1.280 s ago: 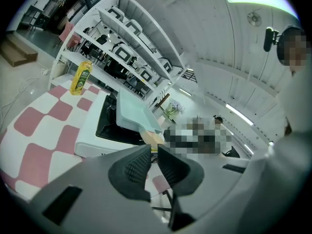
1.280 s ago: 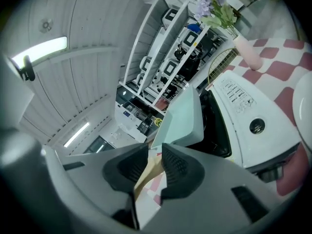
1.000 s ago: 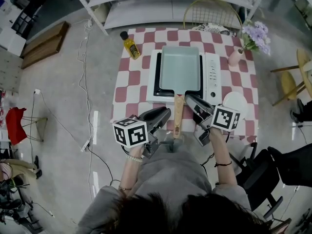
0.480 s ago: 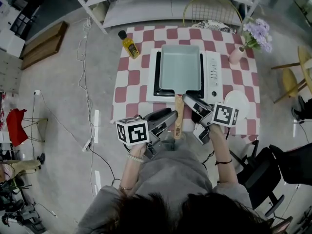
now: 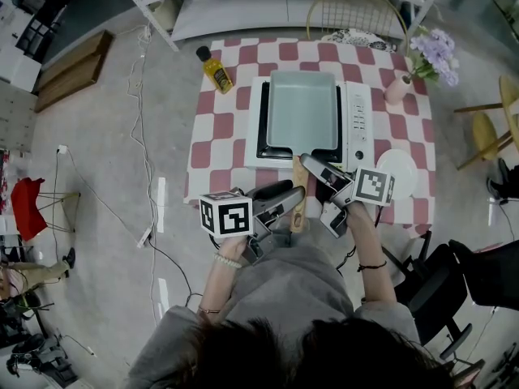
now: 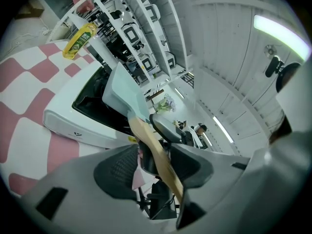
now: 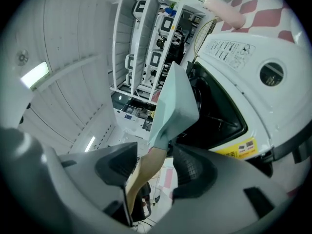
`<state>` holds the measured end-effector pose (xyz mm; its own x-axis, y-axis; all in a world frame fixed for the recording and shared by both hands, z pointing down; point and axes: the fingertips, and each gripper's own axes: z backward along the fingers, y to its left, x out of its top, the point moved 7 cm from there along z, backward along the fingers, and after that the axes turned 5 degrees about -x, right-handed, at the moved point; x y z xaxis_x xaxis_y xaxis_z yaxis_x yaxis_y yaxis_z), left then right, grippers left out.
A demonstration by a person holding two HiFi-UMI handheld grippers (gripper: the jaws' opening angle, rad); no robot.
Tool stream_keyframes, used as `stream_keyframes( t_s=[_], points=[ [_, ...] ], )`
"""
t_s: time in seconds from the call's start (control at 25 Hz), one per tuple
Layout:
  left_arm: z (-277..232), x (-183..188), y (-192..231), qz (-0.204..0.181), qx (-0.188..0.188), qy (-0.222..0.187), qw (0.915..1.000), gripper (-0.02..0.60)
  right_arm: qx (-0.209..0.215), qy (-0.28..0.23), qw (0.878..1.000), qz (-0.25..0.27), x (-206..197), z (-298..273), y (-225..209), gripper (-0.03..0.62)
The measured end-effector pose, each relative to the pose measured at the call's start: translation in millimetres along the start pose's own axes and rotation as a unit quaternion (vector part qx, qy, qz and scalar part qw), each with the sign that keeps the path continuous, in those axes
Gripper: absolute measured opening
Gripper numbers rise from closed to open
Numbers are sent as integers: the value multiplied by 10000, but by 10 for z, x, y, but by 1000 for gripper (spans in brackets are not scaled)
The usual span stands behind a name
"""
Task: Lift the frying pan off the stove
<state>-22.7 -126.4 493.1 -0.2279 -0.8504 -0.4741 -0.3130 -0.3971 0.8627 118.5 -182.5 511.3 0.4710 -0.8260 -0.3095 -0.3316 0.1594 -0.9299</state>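
A pale green rectangular frying pan (image 5: 302, 112) sits on a white single-burner stove (image 5: 358, 120). Its wooden handle (image 5: 299, 191) points toward me over the table's front edge. My left gripper (image 5: 285, 199) reaches in from the left and my right gripper (image 5: 315, 171) from the right. In the left gripper view the handle (image 6: 155, 152) runs between the jaws of the left gripper (image 6: 156, 164), which are opening; the pads stand clear of it. In the right gripper view the right gripper (image 7: 153, 168) is likewise opening around the handle (image 7: 146, 172), with gaps on both sides.
A red-and-white chequered cloth (image 5: 217, 140) covers the small table. On it are a yellow oil bottle (image 5: 216, 71) at the back left, a pink vase of purple flowers (image 5: 399, 90) at the back right and a white plate (image 5: 396, 171) at the front right. Shelving stands behind.
Both grippers have moved in toward the pan's handle and their jaws have widened. The handle now lies between both pairs of jaws. The pan has not moved.
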Motion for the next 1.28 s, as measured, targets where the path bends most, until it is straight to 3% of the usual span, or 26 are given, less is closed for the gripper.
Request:
stream_keyframes(
  t_s=[0.36, 1.12, 1.28],
  points=[
    [-48, 28, 14, 72, -96, 151, 9998, 213, 297, 158, 9993, -132, 14, -141, 3, 235],
    [-249, 20, 8, 126, -619, 895, 9940, 212, 647, 587, 9956, -339, 37, -339, -1, 233],
    [-266, 31, -4, 113, -675, 967, 9930, 206, 704, 660, 9949, -305, 43, -353, 12, 206]
  ],
)
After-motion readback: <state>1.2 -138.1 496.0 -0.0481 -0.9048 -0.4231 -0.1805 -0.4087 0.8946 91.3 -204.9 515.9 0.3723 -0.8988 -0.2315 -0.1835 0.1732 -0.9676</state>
